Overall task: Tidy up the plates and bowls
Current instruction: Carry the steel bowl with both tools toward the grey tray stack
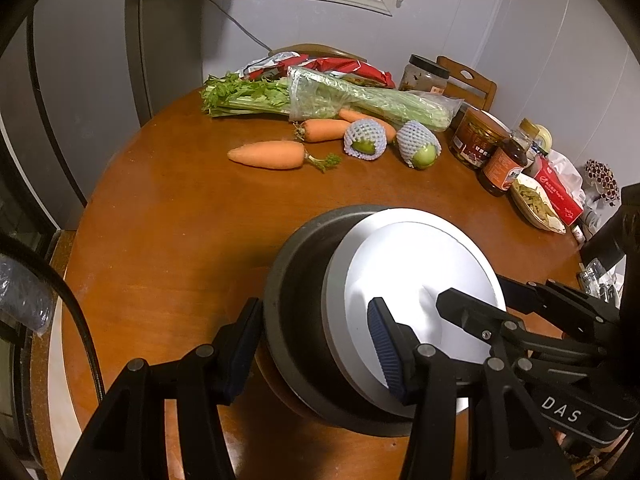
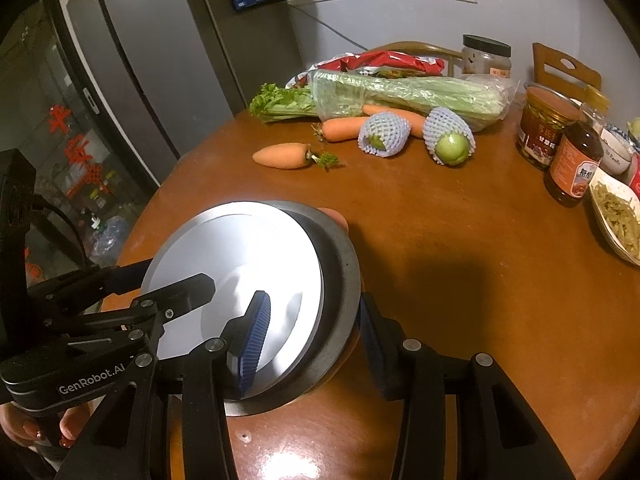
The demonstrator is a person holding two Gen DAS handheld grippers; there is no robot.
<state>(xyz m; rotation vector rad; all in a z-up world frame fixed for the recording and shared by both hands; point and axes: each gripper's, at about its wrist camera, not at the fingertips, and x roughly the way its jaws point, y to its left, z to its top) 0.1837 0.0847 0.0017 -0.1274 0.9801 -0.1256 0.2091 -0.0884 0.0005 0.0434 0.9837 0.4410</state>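
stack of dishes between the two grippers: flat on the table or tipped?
Tipped. The white plate and dark bowl stand on edge, faces sideways, clamped between the left gripper and right gripper; only the lower rim meets the table.

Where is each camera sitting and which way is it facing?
Left wrist: rides the left hand-held gripper, looking down and forward along its fingers, which straddle the rim of a dark bowl holding a white plate; the right hand-held gripper enters from the right.
Right wrist: rides the right hand-held gripper, aimed likewise, straddling the opposite rim; the left hand-held gripper and the person's fingers show at left.
Shared: bowl, plate, round wooden table, carrots, celery.
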